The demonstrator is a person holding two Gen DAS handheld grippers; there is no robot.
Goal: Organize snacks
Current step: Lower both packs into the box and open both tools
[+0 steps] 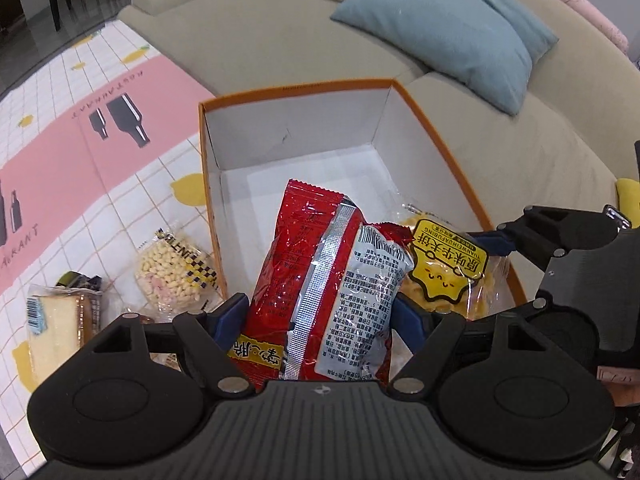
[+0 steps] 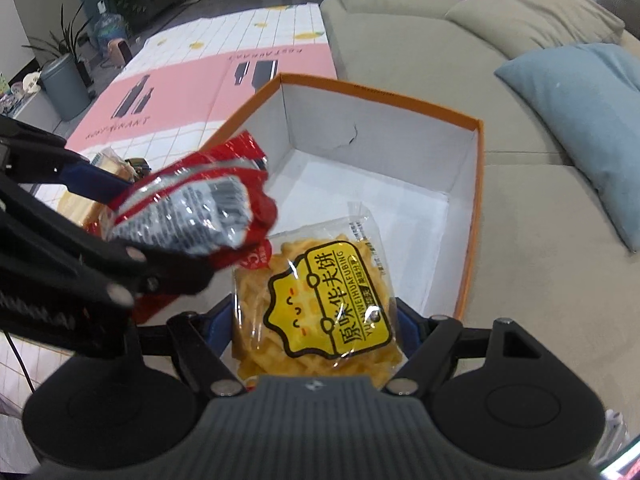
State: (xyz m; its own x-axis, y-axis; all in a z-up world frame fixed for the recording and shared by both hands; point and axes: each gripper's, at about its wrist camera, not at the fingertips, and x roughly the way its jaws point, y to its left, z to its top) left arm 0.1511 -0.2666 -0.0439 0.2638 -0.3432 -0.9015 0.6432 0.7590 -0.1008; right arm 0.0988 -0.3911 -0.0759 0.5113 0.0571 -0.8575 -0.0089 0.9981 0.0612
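Note:
An orange box (image 1: 448, 132) with a white inside sits on the beige sofa; it also shows in the right wrist view (image 2: 476, 200). My left gripper (image 1: 320, 320) is shut on a red snack packet (image 1: 316, 280) and holds it over the box's near end; the packet also shows in the right wrist view (image 2: 200, 208). My right gripper (image 2: 316, 320) is shut on a clear bag of yellow waffle snacks (image 2: 320, 300), held over the box beside the red packet; the bag also shows in the left wrist view (image 1: 444, 268).
On the pink and white checked mat (image 1: 80, 168) left of the box lie a bag of small pale puffs (image 1: 172, 272), a wrapped cake slice (image 1: 56, 332) and a dark packet (image 1: 78, 280). A blue cushion (image 1: 452, 28) lies on the sofa (image 1: 280, 32) behind the box.

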